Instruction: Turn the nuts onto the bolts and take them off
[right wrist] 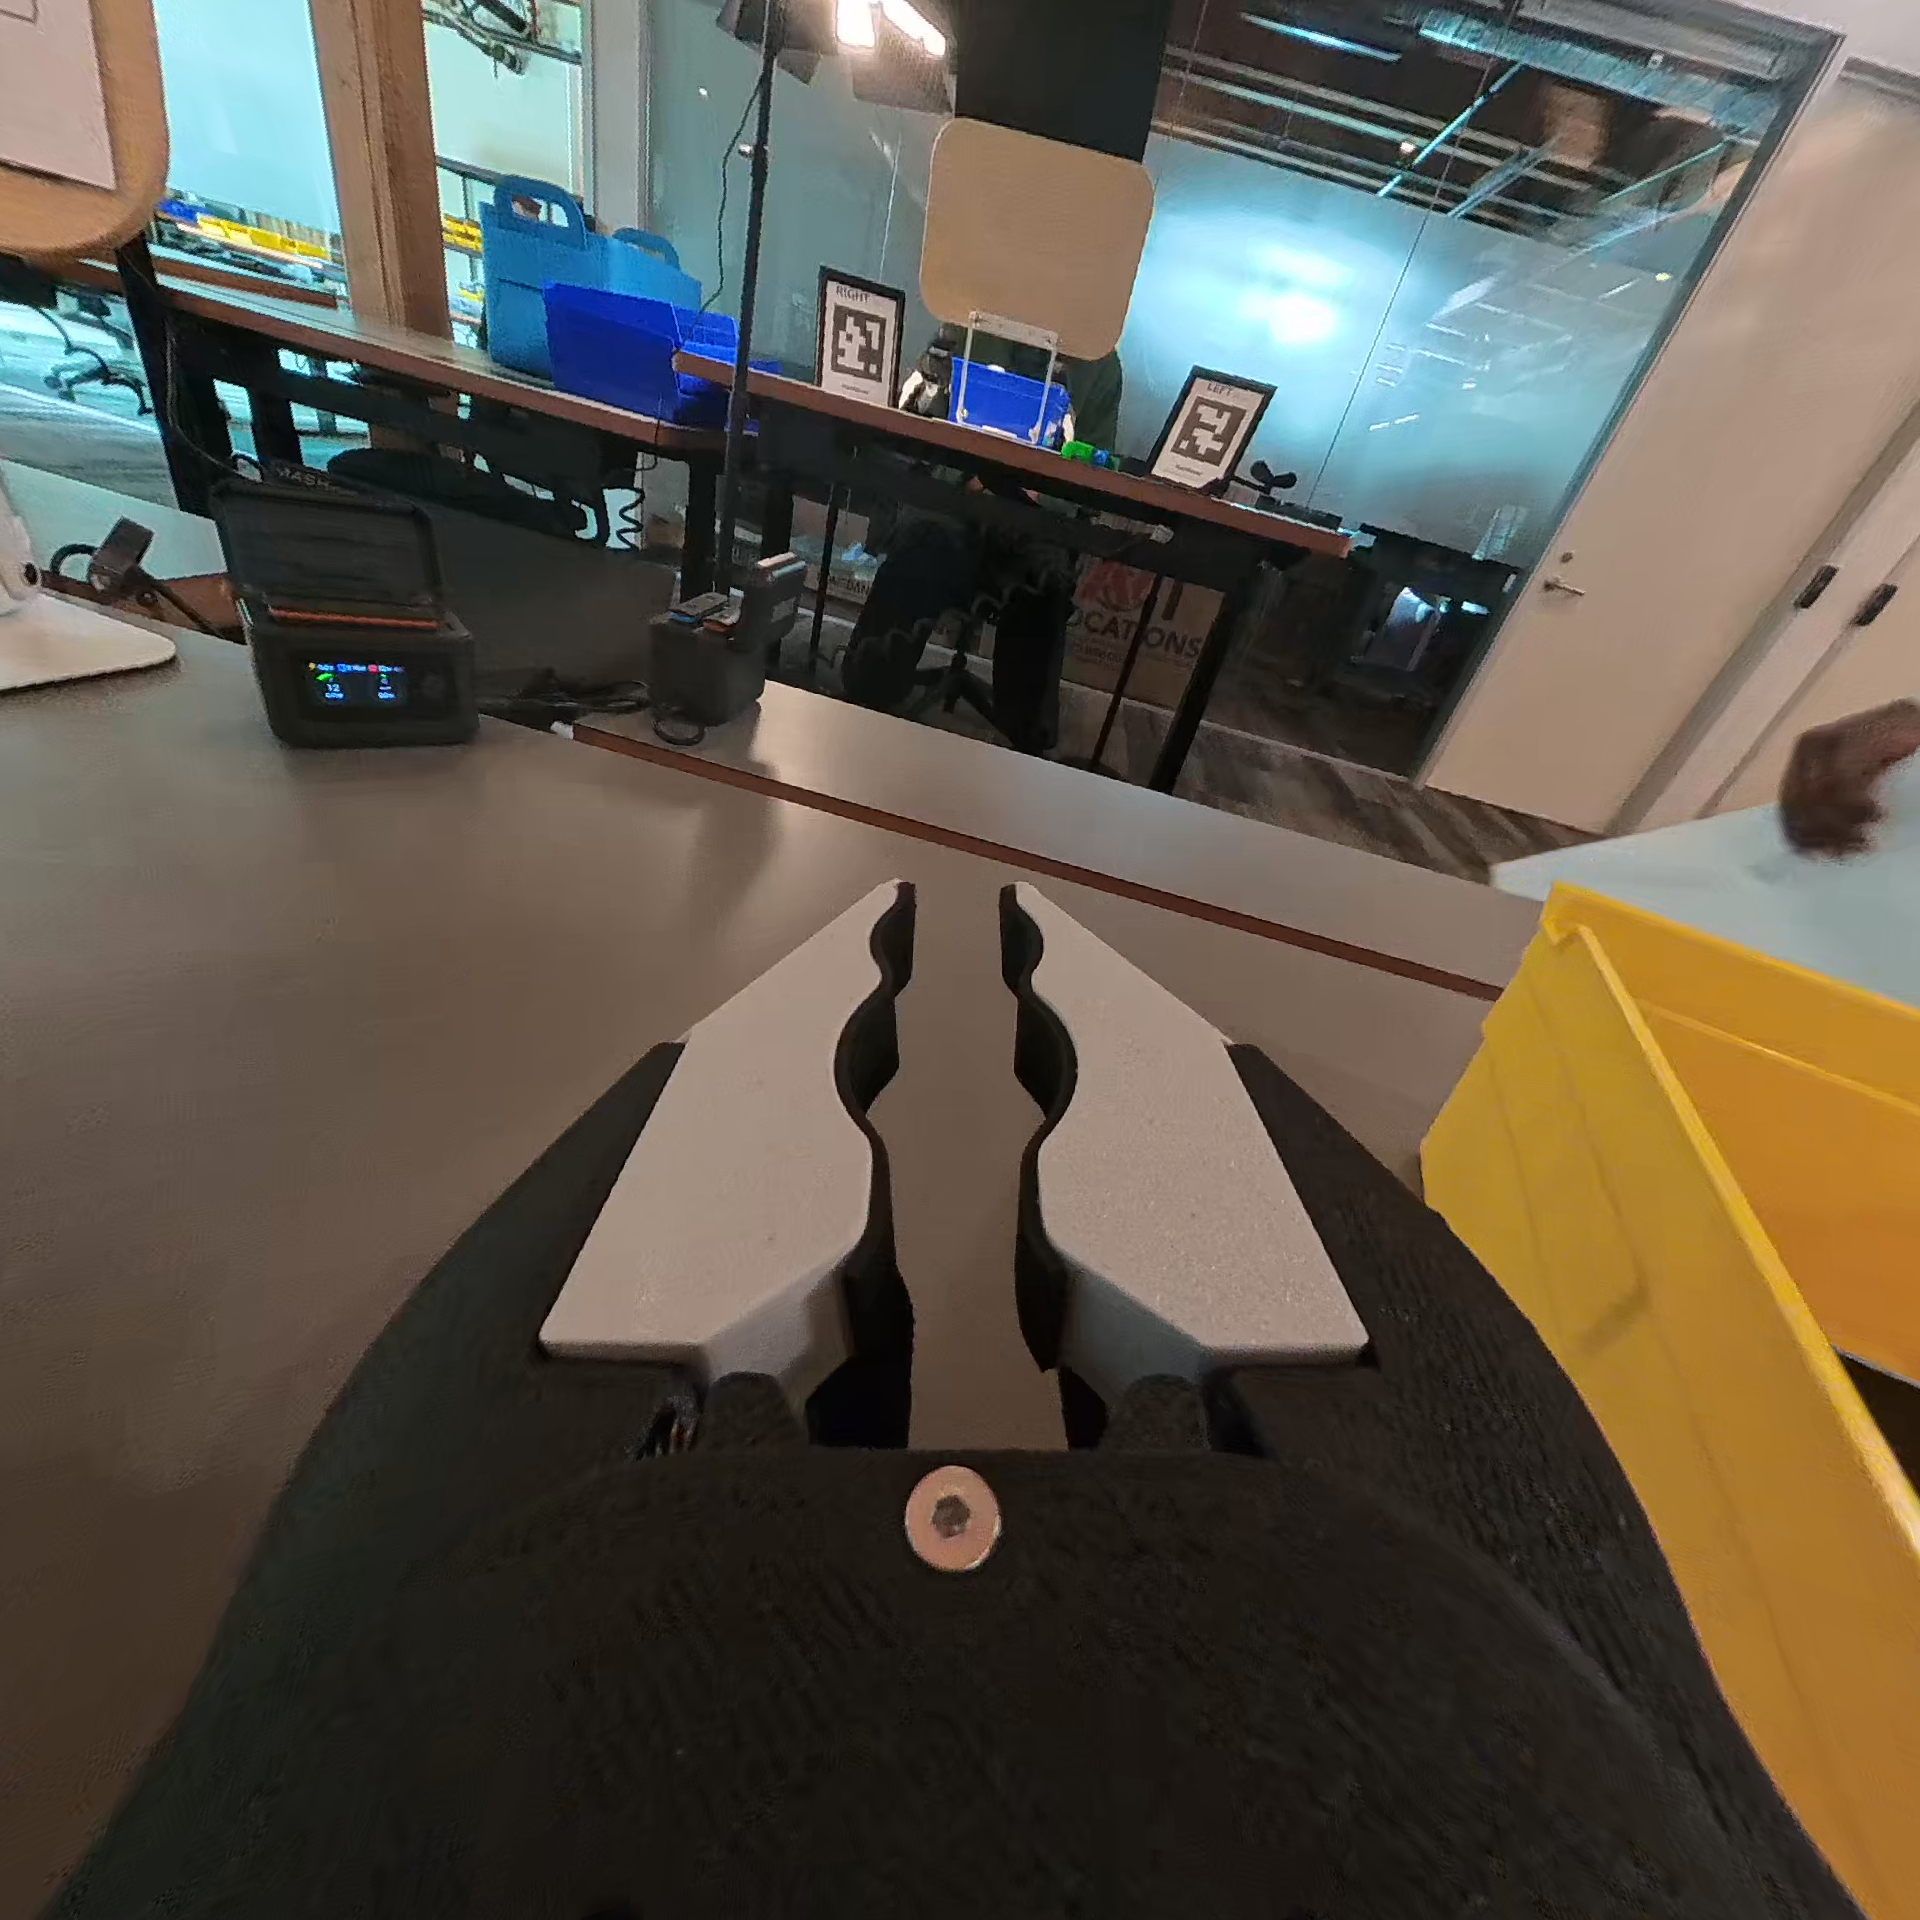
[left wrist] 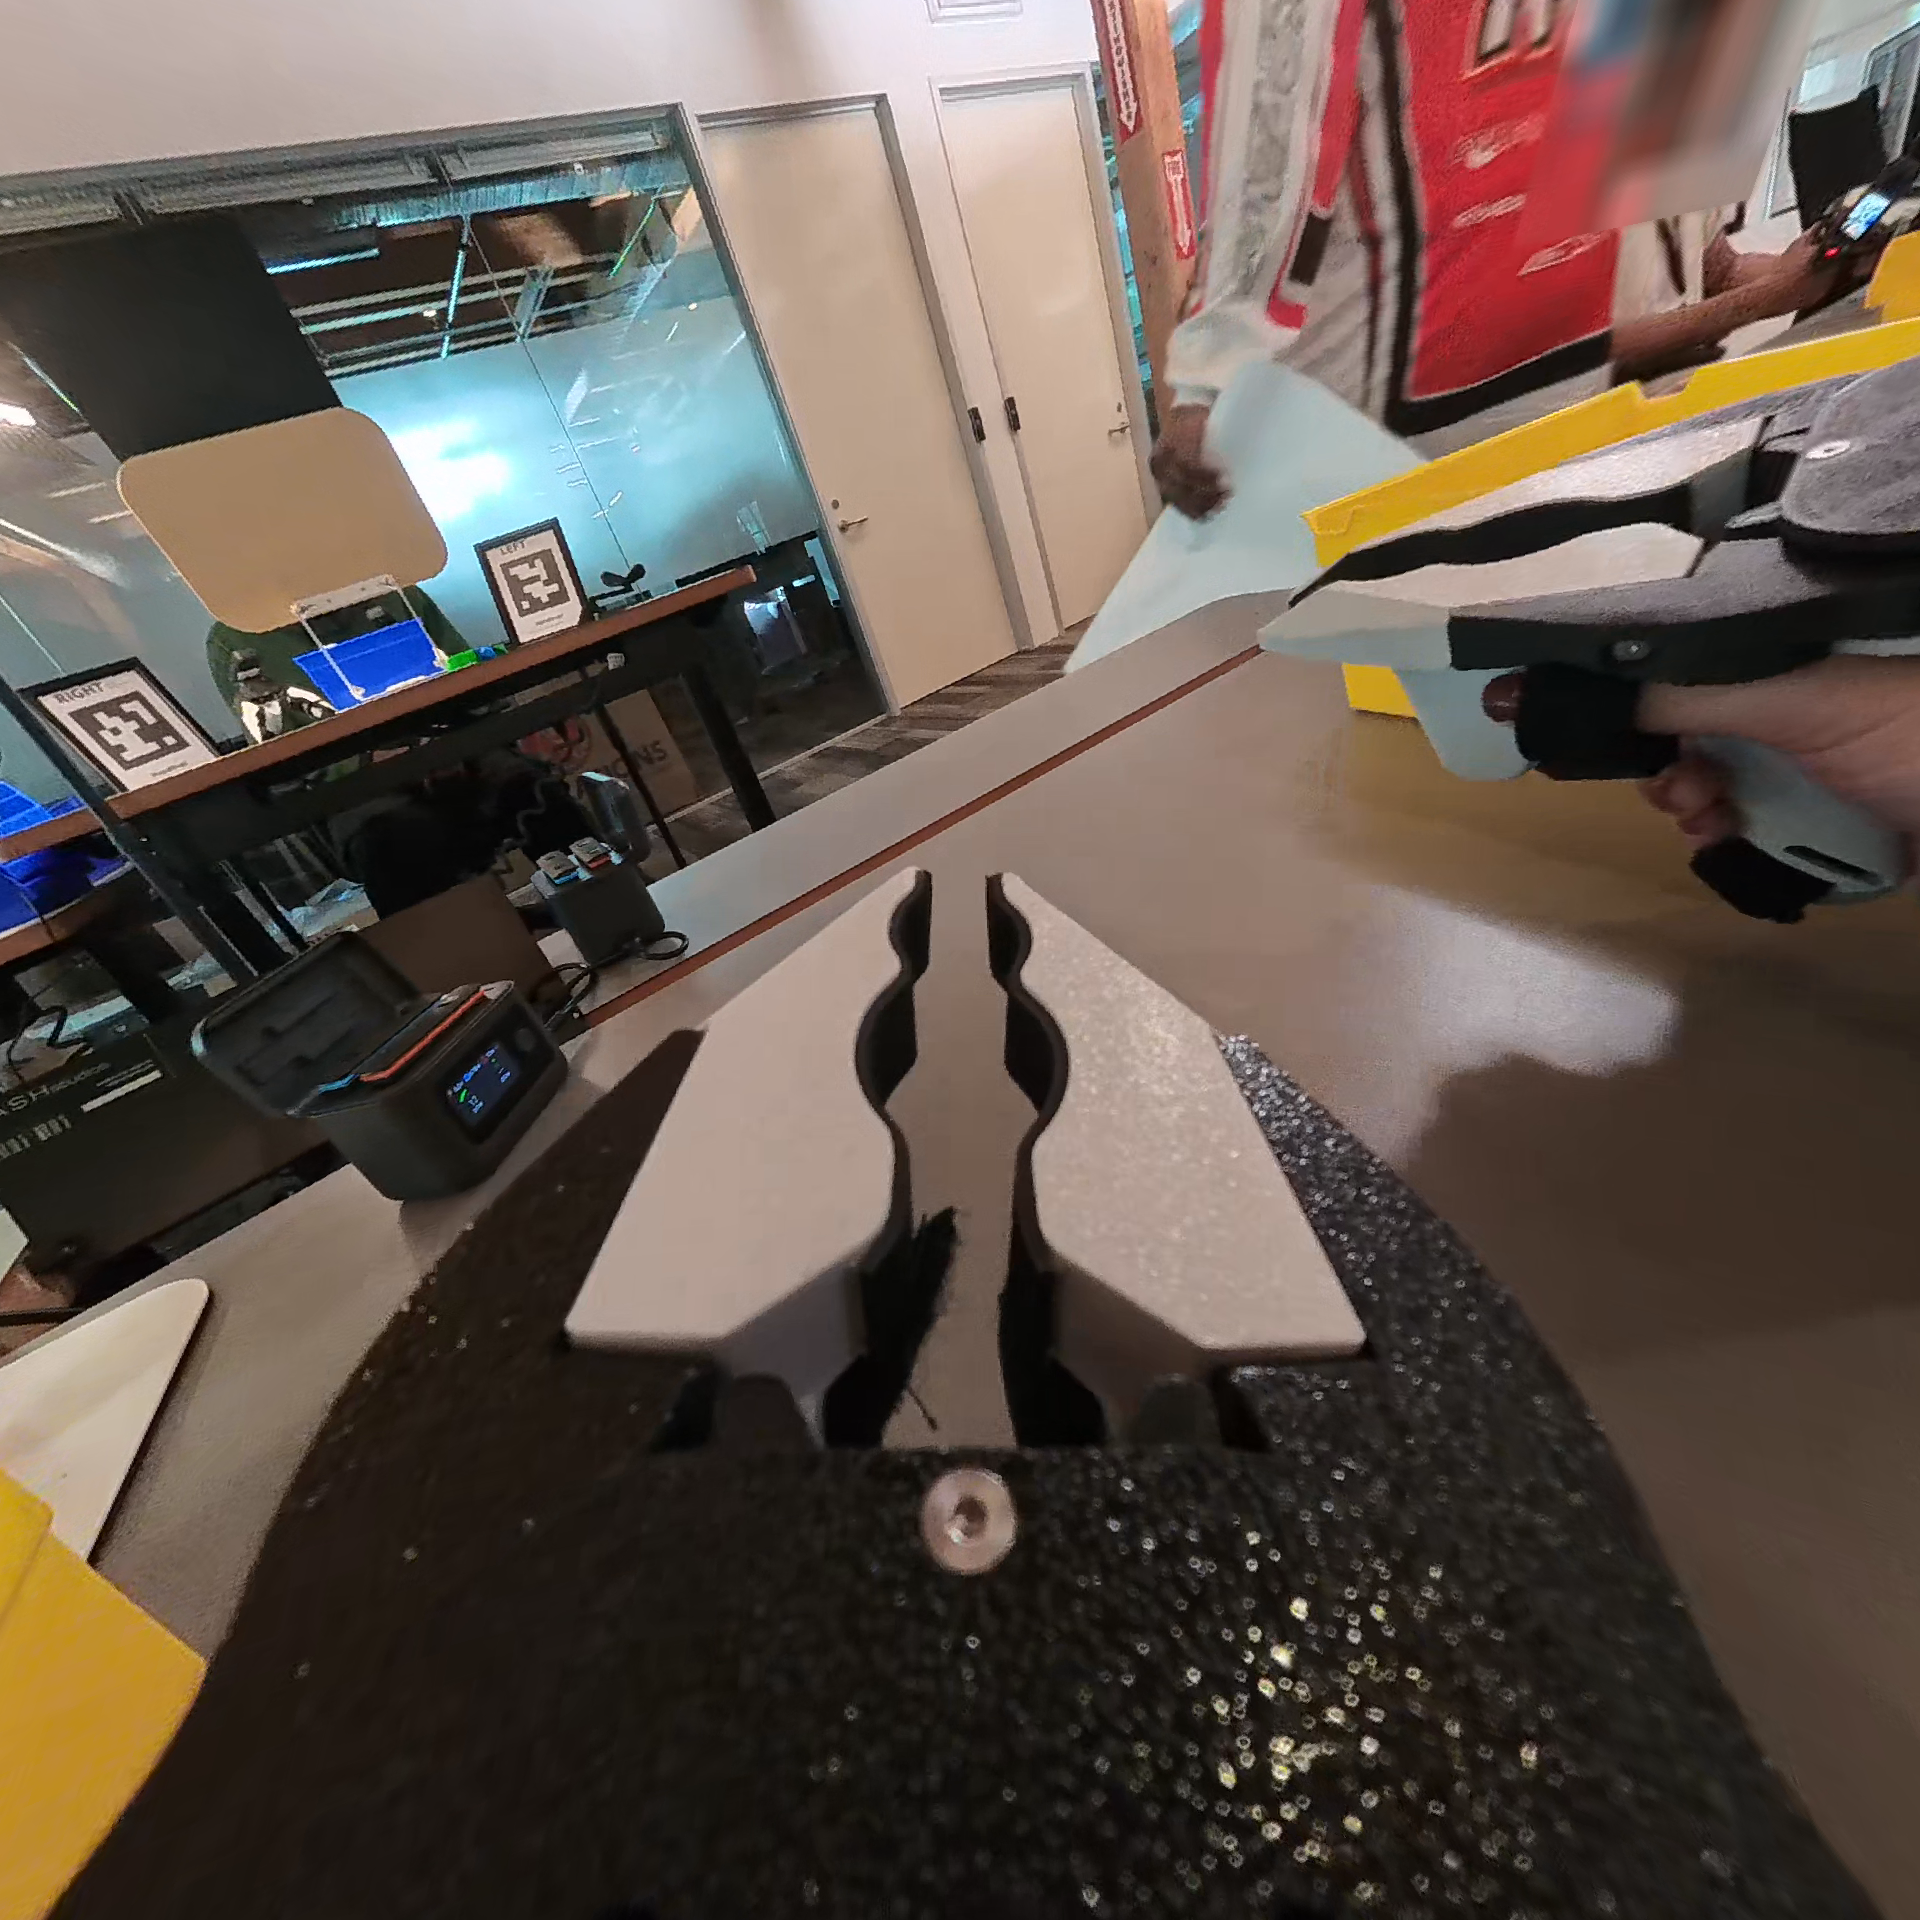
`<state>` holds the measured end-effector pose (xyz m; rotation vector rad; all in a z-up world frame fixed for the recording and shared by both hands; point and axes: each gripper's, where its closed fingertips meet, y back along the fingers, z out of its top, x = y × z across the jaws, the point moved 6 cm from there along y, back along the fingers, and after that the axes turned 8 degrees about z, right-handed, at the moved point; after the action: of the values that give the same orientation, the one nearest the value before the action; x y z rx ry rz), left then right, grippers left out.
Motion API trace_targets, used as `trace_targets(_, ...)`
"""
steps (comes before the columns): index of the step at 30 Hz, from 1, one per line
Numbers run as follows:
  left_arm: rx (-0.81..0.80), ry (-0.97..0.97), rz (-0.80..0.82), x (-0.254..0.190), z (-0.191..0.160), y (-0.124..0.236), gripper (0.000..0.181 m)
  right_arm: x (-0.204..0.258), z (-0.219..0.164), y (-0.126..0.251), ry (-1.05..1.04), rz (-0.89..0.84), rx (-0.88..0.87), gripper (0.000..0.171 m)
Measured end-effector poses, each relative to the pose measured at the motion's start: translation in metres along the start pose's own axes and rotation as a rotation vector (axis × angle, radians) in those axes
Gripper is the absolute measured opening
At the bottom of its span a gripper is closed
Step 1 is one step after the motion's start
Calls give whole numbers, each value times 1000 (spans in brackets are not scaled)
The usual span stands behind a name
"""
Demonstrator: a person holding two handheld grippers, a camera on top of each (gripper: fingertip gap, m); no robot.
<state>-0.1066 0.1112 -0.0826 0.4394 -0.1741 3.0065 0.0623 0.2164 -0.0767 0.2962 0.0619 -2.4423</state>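
Observation:
No nuts or bolts show in either view. My left gripper (left wrist: 958, 883) hovers over the grey table (left wrist: 1299, 1039), its jaws a narrow gap apart with nothing between them. My right gripper (right wrist: 956, 894) is also slightly open and empty above the table (right wrist: 364, 987). In the left wrist view the right gripper (left wrist: 1288, 613) shows at the right, held by a hand in front of a yellow bin (left wrist: 1475, 468). The yellow bin (right wrist: 1662, 1195) stands close to the right of my right gripper; its inside is mostly hidden.
A person in a red and white jersey (left wrist: 1475, 208) holds a light blue sheet (left wrist: 1247, 509) at the bin; it shows over the bin (right wrist: 1704, 873). A black battery case (left wrist: 395, 1081) (right wrist: 353, 644) and a charger (right wrist: 717, 655) stand at the far left edge. One gripper's finger ends stand about 15 cm off the other's.

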Motion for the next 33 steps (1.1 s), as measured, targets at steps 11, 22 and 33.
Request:
trace_targets(11, -14, 16, 1, 1, 1, 1, 8, 8, 8, 8, 171, -16, -186, 7)
trace_targets(22, -25, -21, -17, -3, 2, 4, 6, 21, 9, 8, 178, 91, -228, 7)
trace_targets(33, -35, -26, -65, -9, 3, 3, 5, 24, 7, 8, 205, 95, -210, 6)
